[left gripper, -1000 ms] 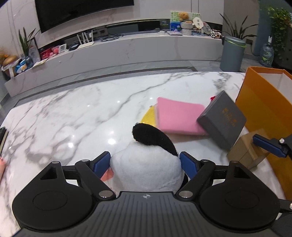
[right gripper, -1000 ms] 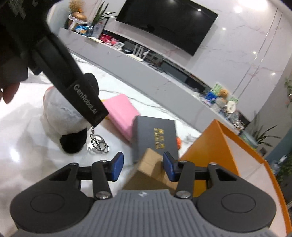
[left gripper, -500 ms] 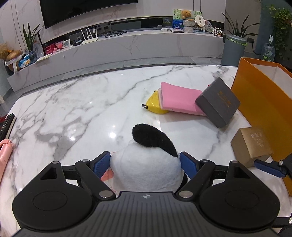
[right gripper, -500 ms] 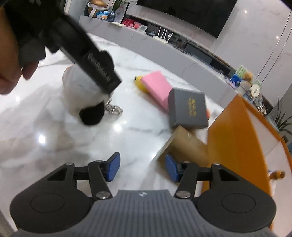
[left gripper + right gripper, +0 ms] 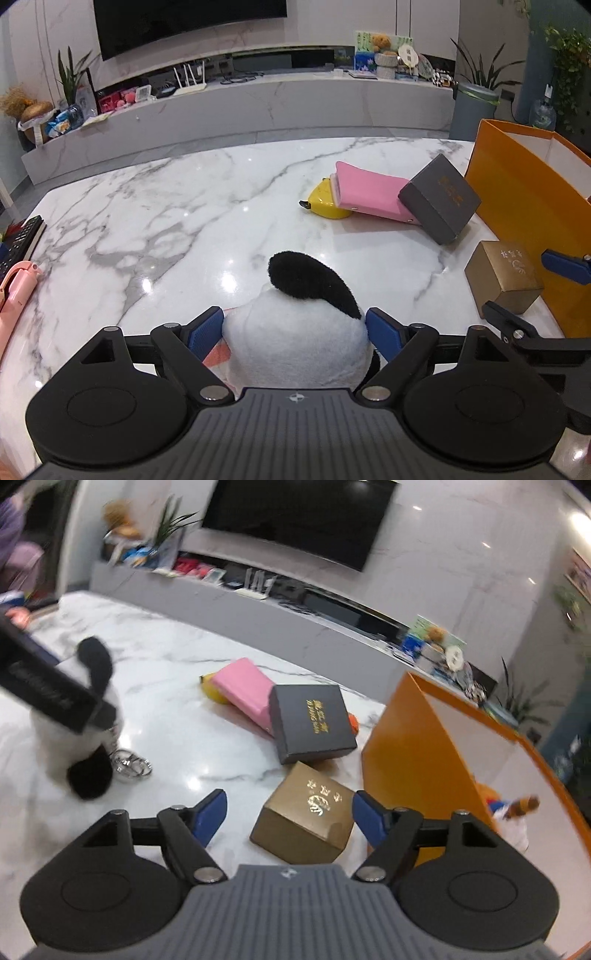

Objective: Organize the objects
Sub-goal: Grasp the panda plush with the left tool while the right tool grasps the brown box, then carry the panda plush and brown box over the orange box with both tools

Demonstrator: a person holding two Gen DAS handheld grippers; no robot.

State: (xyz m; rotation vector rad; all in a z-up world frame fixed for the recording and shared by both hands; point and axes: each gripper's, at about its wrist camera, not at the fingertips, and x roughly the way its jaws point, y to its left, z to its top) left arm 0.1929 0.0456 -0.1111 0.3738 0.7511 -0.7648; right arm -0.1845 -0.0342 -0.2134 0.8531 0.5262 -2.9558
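Observation:
My left gripper [image 5: 294, 332] is shut on a white and black plush panda [image 5: 295, 332], held over the marble table [image 5: 166, 206]. The panda also shows in the right wrist view [image 5: 88, 716], with a metal key ring [image 5: 131, 766] hanging from it. My right gripper [image 5: 290, 810] is open, its fingers either side of a gold-brown box [image 5: 306, 818] without touching it. That box stands next to an orange paper bag [image 5: 532, 221]. A dark grey box [image 5: 310, 722] leans on a pink pouch [image 5: 243, 692] over a yellow object [image 5: 325, 201].
The orange bag [image 5: 413, 746] stands open at the right with a toy [image 5: 513, 805] inside. A pink object [image 5: 16, 284] and a remote [image 5: 20, 240] lie at the table's left edge. A TV console stands behind.
My right gripper let go of the gold-brown box, opened wider and drew back. My left gripper with the panda has pulled back from the pile.

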